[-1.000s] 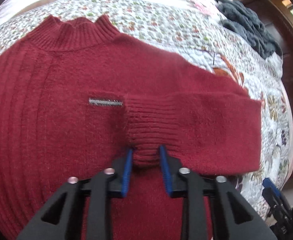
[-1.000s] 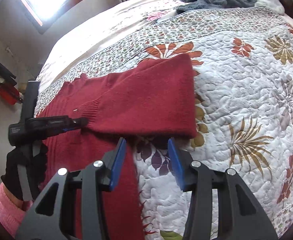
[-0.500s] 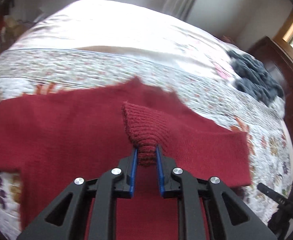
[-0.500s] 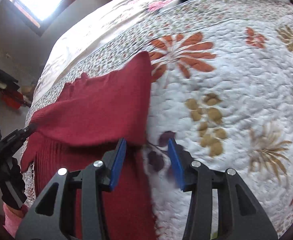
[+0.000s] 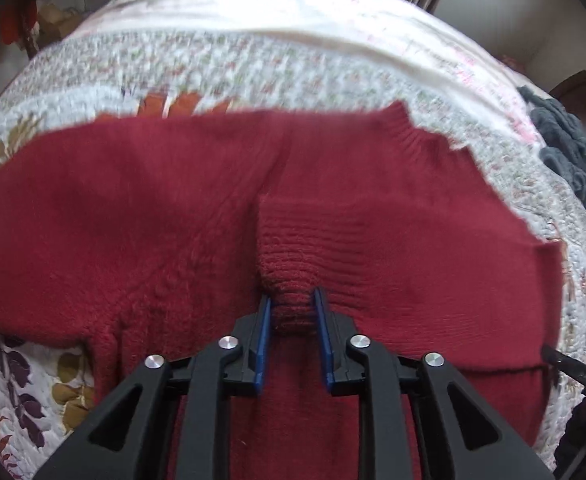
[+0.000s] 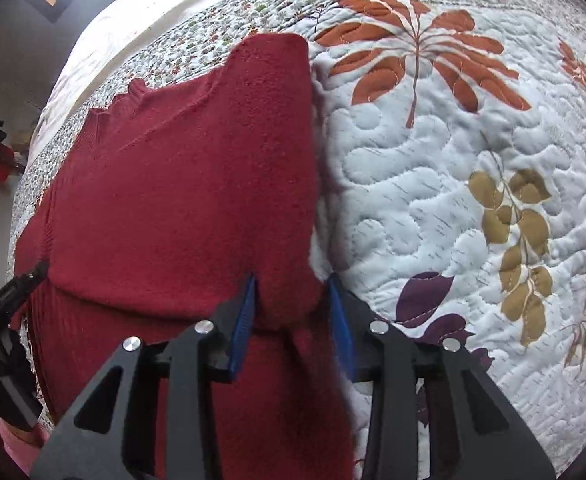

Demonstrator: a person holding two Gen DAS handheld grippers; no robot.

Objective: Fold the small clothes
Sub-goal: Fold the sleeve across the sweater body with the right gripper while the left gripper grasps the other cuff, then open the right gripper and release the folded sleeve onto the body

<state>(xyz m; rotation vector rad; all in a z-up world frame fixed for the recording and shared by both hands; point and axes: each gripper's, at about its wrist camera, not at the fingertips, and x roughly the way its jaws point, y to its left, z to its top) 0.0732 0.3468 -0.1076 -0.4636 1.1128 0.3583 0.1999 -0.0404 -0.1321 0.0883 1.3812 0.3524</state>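
On the bed, seen from my left wrist camera, a red sweater [image 5: 173, 208] lies spread over a flowery quilt [image 5: 253, 60]. My left hand-held gripper [image 5: 291, 320] is pinching the ribbed cuff [image 5: 293, 256] of one sleeve, and the blue pads press on both sides of the knit. That sleeve lies across the body of the sweater. The ribbed neck [image 5: 409, 128] is at the far side, a bit to the right. A gray blanket [image 5: 565, 148] is bunched up far off on the right side of the bed. This view is blurry near the far edge of the sweater.

From my right wrist camera, my right hand-held gripper [image 6: 293, 304] has its blue pads spread wide. A folded corner of the red sweater [image 6: 193, 184] sits between them, but I cannot tell if the pads touch it. The sweater's right edge runs straight up from there. The quilt [image 6: 433, 184] beside it has orange, brown and purple leaves. My other hand-held gripper [image 6: 33, 276] shows at the far left edge of the sweater.
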